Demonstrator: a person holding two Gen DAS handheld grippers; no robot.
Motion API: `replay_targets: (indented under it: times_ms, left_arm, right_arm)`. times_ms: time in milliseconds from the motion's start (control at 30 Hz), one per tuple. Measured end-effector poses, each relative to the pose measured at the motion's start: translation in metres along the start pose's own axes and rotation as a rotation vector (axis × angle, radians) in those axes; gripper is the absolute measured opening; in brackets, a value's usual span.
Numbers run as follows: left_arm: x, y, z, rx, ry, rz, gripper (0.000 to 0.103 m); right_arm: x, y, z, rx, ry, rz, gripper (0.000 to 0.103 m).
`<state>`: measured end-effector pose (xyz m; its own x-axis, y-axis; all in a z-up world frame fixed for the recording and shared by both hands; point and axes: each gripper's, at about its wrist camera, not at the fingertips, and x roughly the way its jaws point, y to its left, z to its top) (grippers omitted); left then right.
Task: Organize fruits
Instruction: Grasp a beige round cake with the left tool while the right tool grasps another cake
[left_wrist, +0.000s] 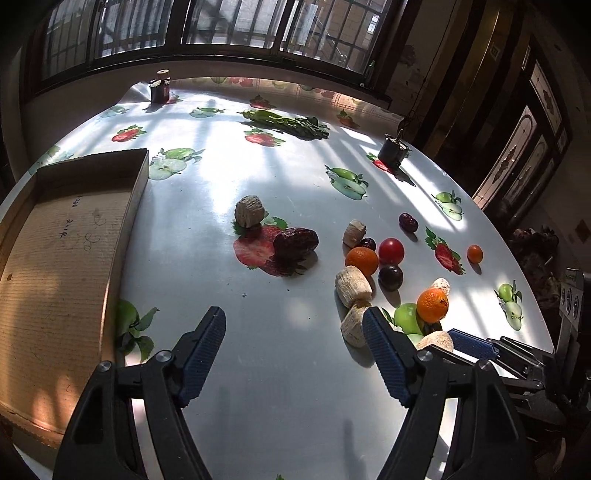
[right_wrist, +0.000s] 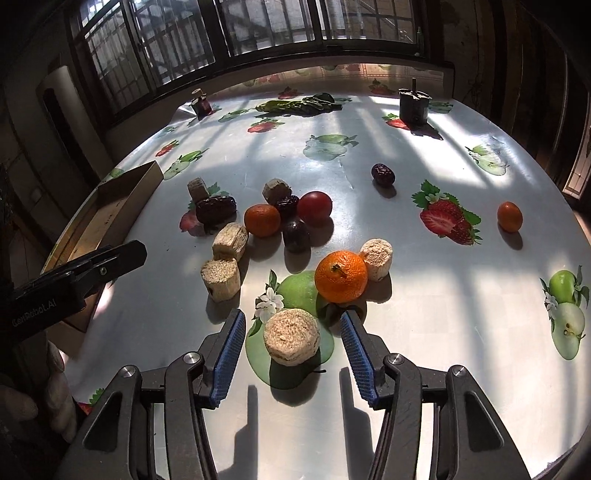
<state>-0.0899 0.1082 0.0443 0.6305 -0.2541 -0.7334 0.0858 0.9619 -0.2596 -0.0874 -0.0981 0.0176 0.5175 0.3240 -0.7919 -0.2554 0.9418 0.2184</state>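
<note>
The cardboard box (left_wrist: 70, 258) sits at the left edge of the surface (left_wrist: 258, 369), open side up, with nothing visible inside it. The left gripper (left_wrist: 293, 332) hovers just beside the box, jaws wide apart and holding nothing.

Toward the middle of the surface, a large dark date (left_wrist: 295, 242) lies on a printed strawberry, with a pale fibrous chunk (left_wrist: 250, 211) just behind it.

To the right is the main cluster: an orange (right_wrist: 262, 220), a red tomato (right_wrist: 314, 208), a dark plum (right_wrist: 296, 232) and two pale chunks (right_wrist: 229, 242) lie close together, several touching.

Nearer the right wrist camera, a second orange (right_wrist: 341, 276) touches another pale chunk (right_wrist: 376, 258). The right gripper (right_wrist: 293, 345) has its jaws wide, with a round pale chunk (right_wrist: 291, 341) standing between the fingers; neither pad touches it.

Farther right, a small dark date (right_wrist: 383, 174) and a small orange (right_wrist: 509, 216) lie well apart from the cluster.

At the far edge stand a dark jar (right_wrist: 201, 103), a leafy green vegetable (right_wrist: 299, 105) and a metal container (right_wrist: 413, 105).
</note>
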Motion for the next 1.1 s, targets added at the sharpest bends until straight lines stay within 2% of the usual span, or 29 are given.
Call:
replay_targets:
  times_ms: [67,100,267,367,500,533,567,600,633,800,967,1033,1100]
  left_arm:
    - [0.008,-0.01,0.0,0.027,0.025,-0.012,0.076]
    - [0.013,-0.015,0.0,0.041,0.037,-0.016,0.076]
    - [0.034,-0.039,0.003,0.101,0.111,-0.011,0.076]
    - [0.051,-0.045,0.002,0.104,0.19,-0.002,0.076]
    - [0.057,-0.052,0.0,0.111,0.207,0.014,0.073]
    - [0.057,-0.053,0.0,0.115,0.2,0.032,0.065]
    - [0.057,-0.055,0.0,0.127,0.194,0.058,0.049]
    - [0.057,-0.055,0.0,0.132,0.188,0.063,0.042]
    - [0.056,-0.055,0.0,0.133,0.186,0.054,0.03]
    - [0.043,-0.043,-0.003,0.066,0.174,-0.002,0.03]
    - [0.0,-0.015,0.004,0.009,0.093,-0.028,0.03]
    - [-0.022,0.007,0.009,-0.019,0.046,-0.003,0.03]
    - [-0.044,0.034,0.012,-0.052,-0.004,0.057,0.03]
  right_arm:
    - [0.004,-0.002,-0.001,0.003,0.019,0.001,0.039]
    - [0.004,-0.003,-0.002,0.006,0.022,0.005,0.037]
    - [0.001,-0.007,-0.004,0.003,0.015,0.006,0.037]
    - [0.0,-0.007,-0.004,-0.009,0.01,-0.003,0.037]
    - [0.0,-0.006,-0.005,-0.021,0.004,-0.012,0.037]
    - [0.0,-0.006,-0.005,-0.023,0.002,-0.015,0.037]
    - [0.0,-0.005,-0.005,-0.025,0.001,-0.019,0.037]
    - [0.0,-0.004,-0.006,-0.029,-0.001,-0.024,0.037]
    - [0.0,-0.003,-0.006,-0.033,-0.002,-0.029,0.037]
    - [-0.005,0.002,-0.008,-0.038,-0.005,-0.025,0.037]
    - [-0.022,0.023,-0.005,-0.089,-0.042,-0.004,0.037]
    - [-0.028,0.038,0.0,-0.12,-0.058,0.019,0.037]
    - [-0.031,0.055,0.007,-0.148,-0.068,0.055,0.037]
